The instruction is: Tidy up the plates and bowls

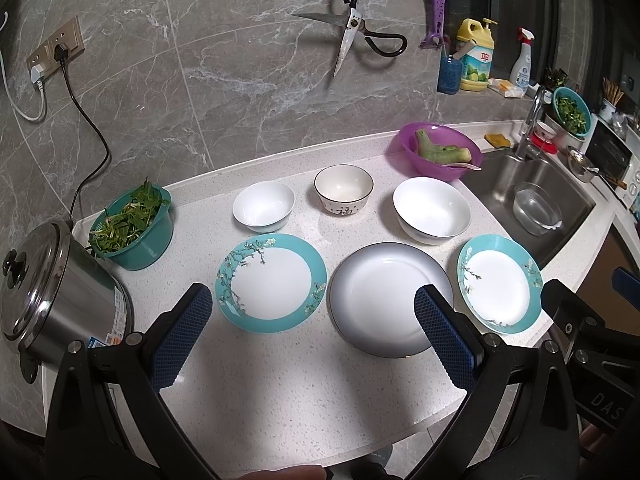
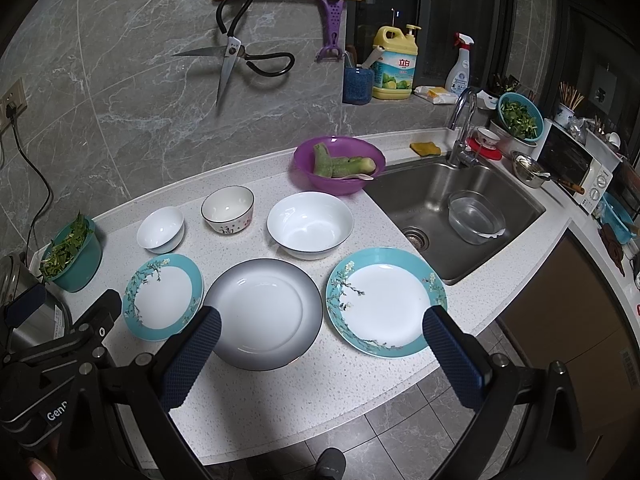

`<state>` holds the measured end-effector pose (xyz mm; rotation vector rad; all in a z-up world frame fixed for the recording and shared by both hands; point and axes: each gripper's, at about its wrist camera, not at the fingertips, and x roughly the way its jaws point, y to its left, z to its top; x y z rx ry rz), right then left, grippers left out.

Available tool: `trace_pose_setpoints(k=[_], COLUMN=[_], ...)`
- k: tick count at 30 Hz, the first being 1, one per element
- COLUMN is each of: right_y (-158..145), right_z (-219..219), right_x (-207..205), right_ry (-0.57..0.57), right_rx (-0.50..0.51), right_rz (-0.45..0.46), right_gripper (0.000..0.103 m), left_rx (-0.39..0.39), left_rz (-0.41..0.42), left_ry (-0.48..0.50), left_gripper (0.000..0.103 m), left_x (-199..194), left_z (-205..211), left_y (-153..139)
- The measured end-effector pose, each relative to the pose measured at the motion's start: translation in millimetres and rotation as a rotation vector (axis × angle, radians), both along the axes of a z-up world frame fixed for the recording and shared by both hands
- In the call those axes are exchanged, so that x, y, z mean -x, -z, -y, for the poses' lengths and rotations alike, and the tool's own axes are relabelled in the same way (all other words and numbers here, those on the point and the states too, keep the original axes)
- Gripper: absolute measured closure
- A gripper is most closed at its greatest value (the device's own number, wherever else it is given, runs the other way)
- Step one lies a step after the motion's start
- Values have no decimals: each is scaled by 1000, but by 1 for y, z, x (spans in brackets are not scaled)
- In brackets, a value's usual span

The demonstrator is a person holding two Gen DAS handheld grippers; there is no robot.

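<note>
Three plates lie in a front row on the white counter: a teal-rimmed floral plate [image 1: 271,282] [image 2: 163,297] at left, a grey-rimmed white plate [image 1: 390,298] [image 2: 262,314] in the middle, a second teal-rimmed plate [image 1: 500,283] [image 2: 386,302] at right. Behind them stand a small white bowl [image 1: 264,207] [image 2: 161,229], a dark-rimmed patterned bowl [image 1: 343,194] [image 2: 228,209] and a large white bowl [image 1: 432,210] [image 2: 310,225]. My left gripper [image 1: 314,322] is open and empty above the counter's front. My right gripper [image 2: 322,342] is open and empty, also in front of the plates.
A steel pot [image 1: 52,292] and a teal bowl of greens [image 1: 132,228] [image 2: 72,254] stand at left. A purple bowl with a vegetable [image 1: 440,151] [image 2: 339,164] sits behind, beside the sink [image 2: 452,208] that holds a glass bowl [image 2: 475,217]. Scissors [image 2: 232,56] hang on the wall.
</note>
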<state>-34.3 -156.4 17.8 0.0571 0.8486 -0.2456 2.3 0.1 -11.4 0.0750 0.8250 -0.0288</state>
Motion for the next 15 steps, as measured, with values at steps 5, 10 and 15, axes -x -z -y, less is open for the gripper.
trace_pose_setpoints(k=[5, 10, 15], right_y=[6, 22, 61], right_z=[-1, 6, 28], right_x=[-1, 8, 28], right_ry=[-1, -59, -158], right_rx=[-1, -101, -320], right_rz=[-1, 11, 79], right_gripper=[0, 0, 0], left_rx=[1, 62, 161], left_rz=[-2, -33, -118], left_ry=[-1, 44, 88], left_gripper=[0, 0, 1], left_x=[0, 3, 16], left_z=[0, -4, -21], left_y=[6, 29, 89])
